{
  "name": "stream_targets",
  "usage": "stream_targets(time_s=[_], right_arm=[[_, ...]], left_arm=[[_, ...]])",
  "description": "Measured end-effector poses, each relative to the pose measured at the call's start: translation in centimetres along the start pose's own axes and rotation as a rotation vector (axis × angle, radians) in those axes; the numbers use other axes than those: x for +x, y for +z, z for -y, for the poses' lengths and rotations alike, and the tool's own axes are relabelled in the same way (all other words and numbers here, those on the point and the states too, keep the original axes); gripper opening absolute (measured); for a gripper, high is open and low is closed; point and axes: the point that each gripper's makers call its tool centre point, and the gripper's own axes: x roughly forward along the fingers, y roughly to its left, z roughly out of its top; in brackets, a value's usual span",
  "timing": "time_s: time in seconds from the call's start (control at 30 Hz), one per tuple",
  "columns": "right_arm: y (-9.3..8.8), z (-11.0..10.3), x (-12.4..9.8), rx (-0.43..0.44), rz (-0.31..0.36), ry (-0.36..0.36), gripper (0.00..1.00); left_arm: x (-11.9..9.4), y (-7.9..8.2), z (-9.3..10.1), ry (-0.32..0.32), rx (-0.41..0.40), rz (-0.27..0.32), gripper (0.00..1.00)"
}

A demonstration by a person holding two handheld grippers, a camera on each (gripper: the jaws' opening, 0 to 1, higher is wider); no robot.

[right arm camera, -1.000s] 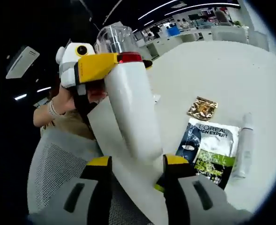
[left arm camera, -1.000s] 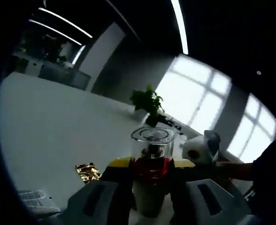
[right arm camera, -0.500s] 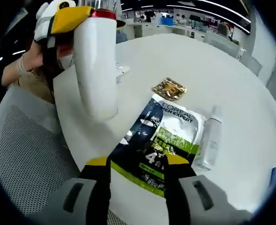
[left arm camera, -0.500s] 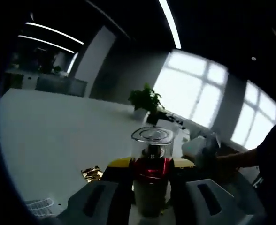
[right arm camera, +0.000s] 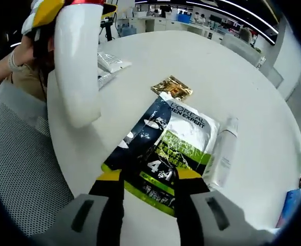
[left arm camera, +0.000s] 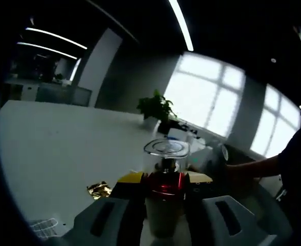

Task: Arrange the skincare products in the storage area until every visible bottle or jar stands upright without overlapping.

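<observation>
Above the table (right arm camera: 232, 72) | my left gripper (left arm camera: 163, 180) clamps pump bottle (right arm camera: 79, 61) | right gripper (right arm camera: 143, 177) wide, over sachet (right arm camera: 160, 148)

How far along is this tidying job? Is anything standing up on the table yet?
Nothing looks finished. In hand: the left gripper is shut on the white pump bottle, held above the round white table. Left to do: a slim white tube lies flat beside the L'Oreal packet, with a gold sachet nearby. The right gripper is open, holding nothing.
</observation>
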Motion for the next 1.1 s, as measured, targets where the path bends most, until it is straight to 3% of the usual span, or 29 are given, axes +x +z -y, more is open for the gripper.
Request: stream_targets(time_s=[0.67, 1.1], right_arm=[[1.5, 5.8, 1.1, 0.082, 0.063, -0.044, 0.34], [3.3, 9.8, 2.3, 0.133, 0.143, -0.088, 0.34]], left_arm=[[0.2, 0.0, -0.8, 0.010, 0.023, -0.017, 0.26], [1.1, -0.1, -1.6, 0.019, 0.037, -0.035, 0.25]])
